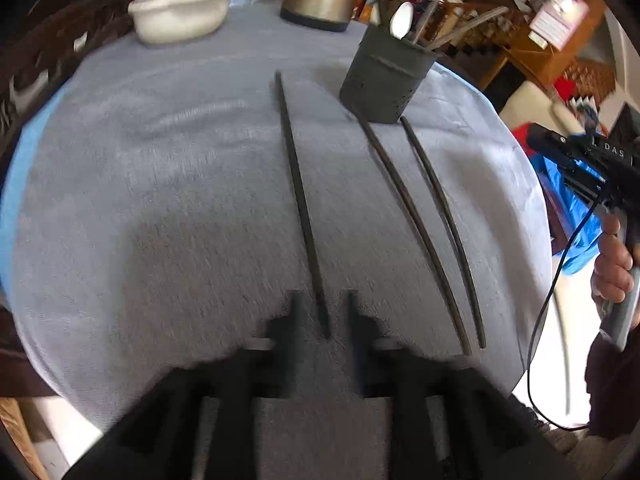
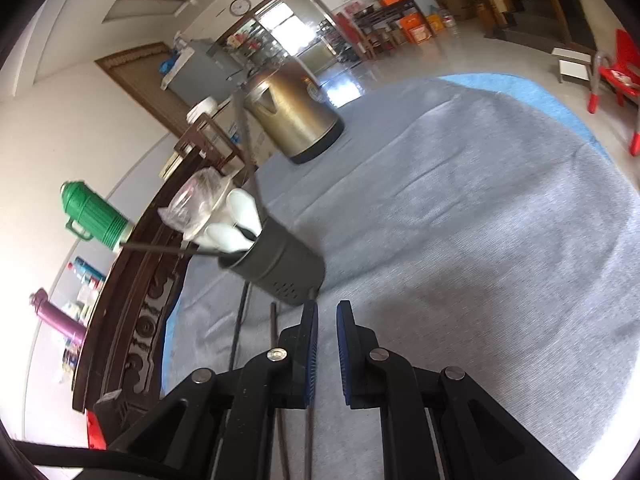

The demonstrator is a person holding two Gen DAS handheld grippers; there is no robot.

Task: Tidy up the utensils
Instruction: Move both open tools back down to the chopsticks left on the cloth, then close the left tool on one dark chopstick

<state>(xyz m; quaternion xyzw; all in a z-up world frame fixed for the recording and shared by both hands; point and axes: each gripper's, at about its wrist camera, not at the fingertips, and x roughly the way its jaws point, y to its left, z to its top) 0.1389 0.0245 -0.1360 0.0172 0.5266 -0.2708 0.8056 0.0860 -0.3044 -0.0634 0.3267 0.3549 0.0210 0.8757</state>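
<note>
The person is tidying up long dark sticks, putting them into the cup (image 1: 386,76) with the other utensils. The cup is standing near the far right edge of the table (image 1: 160,168), and it is already holding a white spoon (image 1: 401,20) and a few sticks. Three sticks are lying flat on the table, all pointing toward the cup. The left gripper (image 1: 322,312) is hanging over the near end of the left stick (image 1: 298,184), with its jaws partly open and the stick tip lying between them, not squeezed. I think this stick is the one being picked next, so the jaws need to go down around the tip and close gently. The middle stick (image 1: 412,216) and the right stick (image 1: 444,224) are lying close together beside it, near the right edge. The right gripper (image 2: 327,312) is waiting just beside the cup with its jaws nearly closed and nothing in them. The sticks are looking thin, round and smooth. The cup is looking hard and dark grey, with little holes low down. The table is wearing a soft, fuzzy grey cloth.
</note>
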